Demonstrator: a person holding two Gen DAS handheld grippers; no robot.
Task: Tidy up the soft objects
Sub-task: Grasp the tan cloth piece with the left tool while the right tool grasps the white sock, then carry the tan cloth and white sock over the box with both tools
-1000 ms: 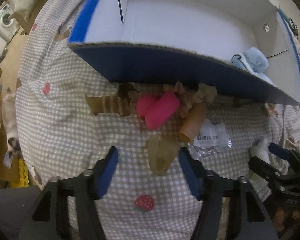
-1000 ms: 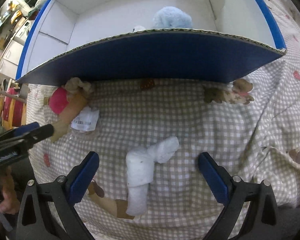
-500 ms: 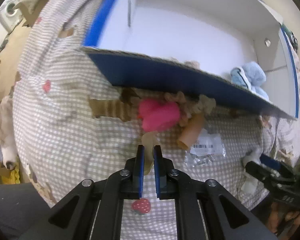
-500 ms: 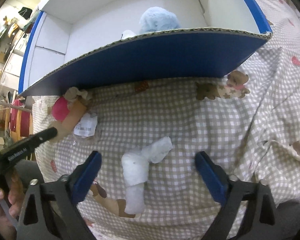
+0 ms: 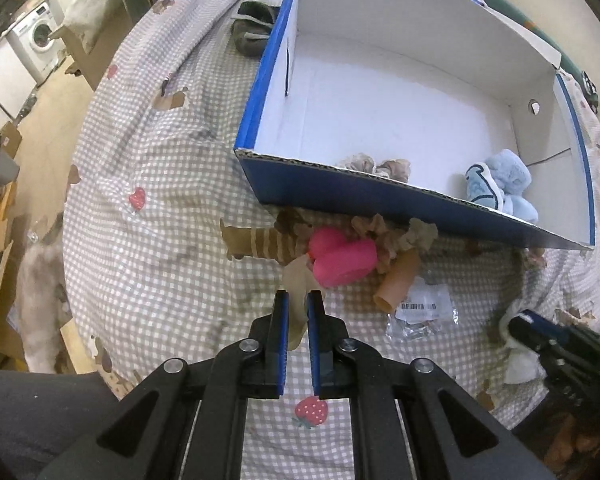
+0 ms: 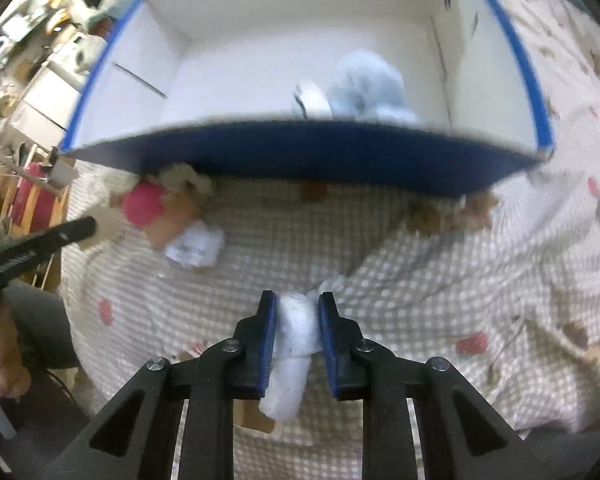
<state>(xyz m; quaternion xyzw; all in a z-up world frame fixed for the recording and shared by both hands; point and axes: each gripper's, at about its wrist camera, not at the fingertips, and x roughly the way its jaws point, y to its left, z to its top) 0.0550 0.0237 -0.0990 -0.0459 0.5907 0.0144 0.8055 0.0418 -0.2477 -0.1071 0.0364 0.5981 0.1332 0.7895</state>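
Observation:
In the left wrist view my left gripper (image 5: 297,294) is shut on a tan cloth piece (image 5: 294,274) and holds it just above the checked sheet. Behind it lie a pink soft toy (image 5: 342,258), a brown striped sock (image 5: 260,242) and a peach tube (image 5: 398,284). All three sit against the blue box (image 5: 268,184). Inside the box are a light blue fluffy item (image 5: 500,184) and beige scrunchies (image 5: 376,164). My right gripper (image 6: 297,300) is closing, and its pads press on a white fluffy sock (image 6: 296,332).
A plastic packet (image 5: 420,312) lies right of the peach tube. A dark grey slipper (image 5: 254,32) rests beyond the box's left wall. The checked sheet (image 6: 440,280) bunches up to the right of the white sock. A person's hand (image 6: 4,360) shows at the left edge.
My left jaws closed on the tan cloth and lifted it. My right jaws went from wide apart to pressing on the white sock, and that hand rose a little.

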